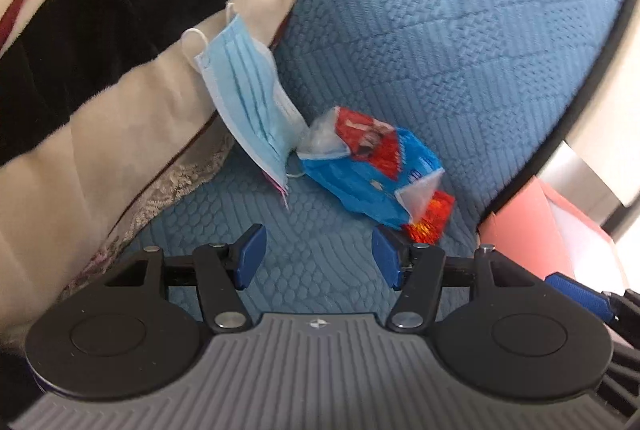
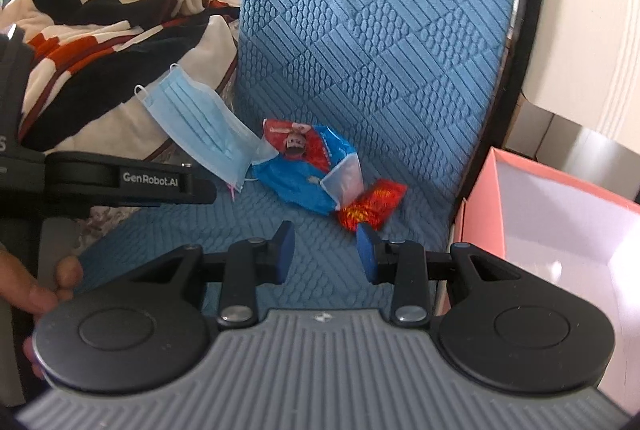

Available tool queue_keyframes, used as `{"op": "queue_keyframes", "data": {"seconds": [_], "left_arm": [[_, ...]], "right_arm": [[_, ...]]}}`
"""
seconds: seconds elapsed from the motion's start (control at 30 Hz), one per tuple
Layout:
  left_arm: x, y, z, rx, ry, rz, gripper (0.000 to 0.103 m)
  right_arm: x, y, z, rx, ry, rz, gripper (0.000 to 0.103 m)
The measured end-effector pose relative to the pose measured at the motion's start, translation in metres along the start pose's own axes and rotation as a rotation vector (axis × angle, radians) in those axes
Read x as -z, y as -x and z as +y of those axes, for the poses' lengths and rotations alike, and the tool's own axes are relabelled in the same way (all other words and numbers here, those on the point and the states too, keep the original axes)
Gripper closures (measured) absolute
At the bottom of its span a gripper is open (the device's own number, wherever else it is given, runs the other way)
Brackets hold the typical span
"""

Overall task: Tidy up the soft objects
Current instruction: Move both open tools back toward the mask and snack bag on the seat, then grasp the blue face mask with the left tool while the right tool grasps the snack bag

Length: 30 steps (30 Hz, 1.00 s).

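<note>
**Two open claws above a blue seat**

Both grippers point downward at a slant toward the blue quilted seat (image 1: pixel 304 254) of a chair, each one hovering over it without touching anything. The left gripper (image 1: pixel 319 257) holds its blue pads (image 1: pixel 251 256) well apart, with only bare seat fabric showing in the gap. In the right wrist view its black body crosses the left edge, with a hand (image 2: pixel 38 290) low in that corner (only the fingers show).

The right gripper (image 2: pixel 326 254) stands narrower but is also open and empty. Its right-hand pad is just in front of a small red wrapper (image 2: pixel 374 207); whether they touch I cannot tell.

The soft things lie together at the back of the seat, where it meets the backrest (image 2: pixel 380 29). A light blue face mask (image 1: pixel 248 97) leans tilted against the side of a striped blanket (image 1: pixel 92 41) in black, cream and orange, its lower corner on the seat. Just beside it, touching the mask's lower end, a crumpled blue and red packet (image 1: pixel 372 165) lies on the cushion, with the red wrapper against its near right end.

To the right of the chair a pink box (image 2: pixel 560 230) stands open, showing a pale inside.
</note>
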<state>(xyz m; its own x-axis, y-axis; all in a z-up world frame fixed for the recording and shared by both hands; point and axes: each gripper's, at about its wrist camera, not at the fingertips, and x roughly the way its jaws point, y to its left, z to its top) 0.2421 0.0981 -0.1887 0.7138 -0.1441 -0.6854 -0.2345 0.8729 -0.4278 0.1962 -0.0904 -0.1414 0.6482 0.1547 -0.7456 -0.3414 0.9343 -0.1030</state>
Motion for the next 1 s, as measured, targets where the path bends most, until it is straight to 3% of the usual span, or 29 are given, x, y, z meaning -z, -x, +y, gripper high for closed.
{"op": "queue_keyframes", "data": {"seconds": [0.47, 0.53, 0.63, 0.93, 1.0], "left_arm": [[-0.041, -0.064, 0.034, -0.095, 0.169, 0.015, 0.039], [-0.046, -0.070, 0.039, -0.110, 0.181, 0.027, 0.039], [-0.052, -0.074, 0.047, -0.105, 0.219, 0.047, 0.039], [-0.063, -0.088, 0.046, -0.129, 0.208, 0.041, 0.040], [-0.066, -0.096, 0.043, -0.147, 0.172, 0.076, 0.045]], "right_arm": [[-0.029, -0.076, -0.005, -0.001, 0.062, 0.023, 0.066], [-0.033, -0.088, -0.005, -0.006, 0.067, 0.031, 0.052], [-0.040, -0.106, -0.008, -0.036, 0.039, 0.062, 0.049], [-0.056, -0.143, -0.018, -0.030, 0.002, 0.091, 0.049], [-0.058, -0.152, -0.020, -0.021, 0.013, 0.088, 0.049]]}}
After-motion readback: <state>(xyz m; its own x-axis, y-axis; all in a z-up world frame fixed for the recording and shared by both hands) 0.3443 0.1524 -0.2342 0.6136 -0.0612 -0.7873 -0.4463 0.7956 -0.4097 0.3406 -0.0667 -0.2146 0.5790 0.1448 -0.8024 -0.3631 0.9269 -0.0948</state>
